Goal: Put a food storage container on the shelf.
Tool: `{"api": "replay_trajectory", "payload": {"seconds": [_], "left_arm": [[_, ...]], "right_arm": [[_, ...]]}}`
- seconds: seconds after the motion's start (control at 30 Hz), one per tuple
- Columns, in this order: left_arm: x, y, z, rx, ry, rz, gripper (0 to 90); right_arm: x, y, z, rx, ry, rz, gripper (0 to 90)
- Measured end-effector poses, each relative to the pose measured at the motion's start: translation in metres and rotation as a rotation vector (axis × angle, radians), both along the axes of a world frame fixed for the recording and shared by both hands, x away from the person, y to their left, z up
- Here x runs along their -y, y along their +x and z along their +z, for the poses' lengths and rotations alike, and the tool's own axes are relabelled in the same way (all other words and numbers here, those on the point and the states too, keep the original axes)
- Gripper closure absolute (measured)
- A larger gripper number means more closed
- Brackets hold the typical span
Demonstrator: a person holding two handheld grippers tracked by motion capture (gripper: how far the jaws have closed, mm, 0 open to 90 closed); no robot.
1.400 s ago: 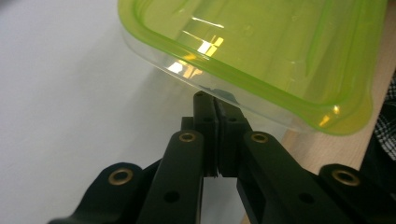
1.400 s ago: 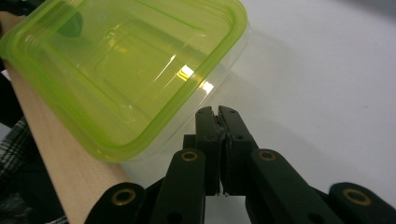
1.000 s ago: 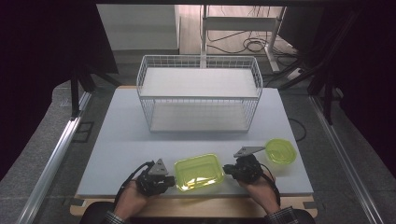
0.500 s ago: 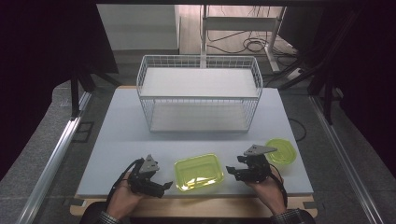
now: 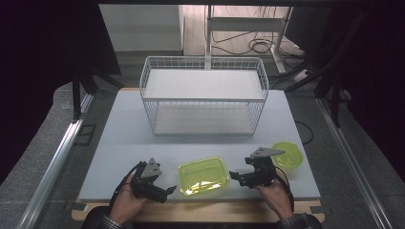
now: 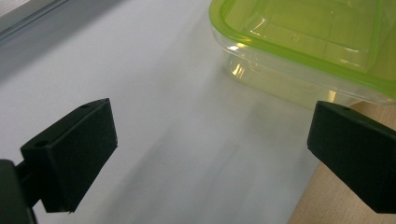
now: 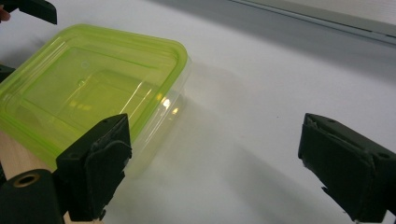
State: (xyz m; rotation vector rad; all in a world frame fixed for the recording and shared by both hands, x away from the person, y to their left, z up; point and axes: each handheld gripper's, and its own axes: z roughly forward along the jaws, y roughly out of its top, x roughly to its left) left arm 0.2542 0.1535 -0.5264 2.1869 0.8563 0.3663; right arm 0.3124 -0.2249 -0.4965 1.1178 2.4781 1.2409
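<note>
With rectangular clear plastic box with lime-green lid (image 5: 203, 175) at counter (image 5: 119, 143) near edge, left tongs (image 5: 171, 191) and right tongs (image 5: 232, 175) flank box, both just released, nothing between. I'd keep clear, avoid nudging box.

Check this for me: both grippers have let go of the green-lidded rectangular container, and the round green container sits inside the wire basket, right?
Not quite. The round green container sits on the table beside the right gripper, not inside the wire basket; the high view shows it. The rest holds: both grippers, left gripper included, stand open, clear of the rectangular container.
</note>
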Motion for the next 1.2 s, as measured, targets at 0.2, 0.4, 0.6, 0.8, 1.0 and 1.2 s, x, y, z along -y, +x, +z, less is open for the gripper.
{"api": "replay_trajectory", "payload": {"seconds": [0.2,0.4,0.6,0.8,1.0,1.2], "left_arm": [[0.002,0.0,-0.002,-0.003,0.027,-0.009,1.4],[0.004,0.0,-0.004,-0.01,0.042,-0.019,1.4],[0.005,0.0,-0.005,-0.009,0.051,-0.022,1.6],[0.005,0.0,-0.005,-0.007,0.054,-0.022,1.7],[0.005,0.0,-0.005,-0.005,0.06,-0.02,1.8],[0.005,0.0,-0.005,-0.003,0.068,-0.019,1.8]], "right_arm": [[-0.008,0.0,-0.002,-0.04,-0.014,0.013,5.1],[-0.016,0.002,0.0,-0.082,0.014,0.0,3.1],[-0.018,0.003,0.004,-0.126,0.041,-0.001,8.3],[-0.021,0.006,0.007,-0.142,0.069,-0.008,20.1],[-0.025,0.012,0.005,-0.169,0.072,-0.014,31.5],[-0.025,0.017,0.002,-0.217,0.092,-0.006,41.2]]}}
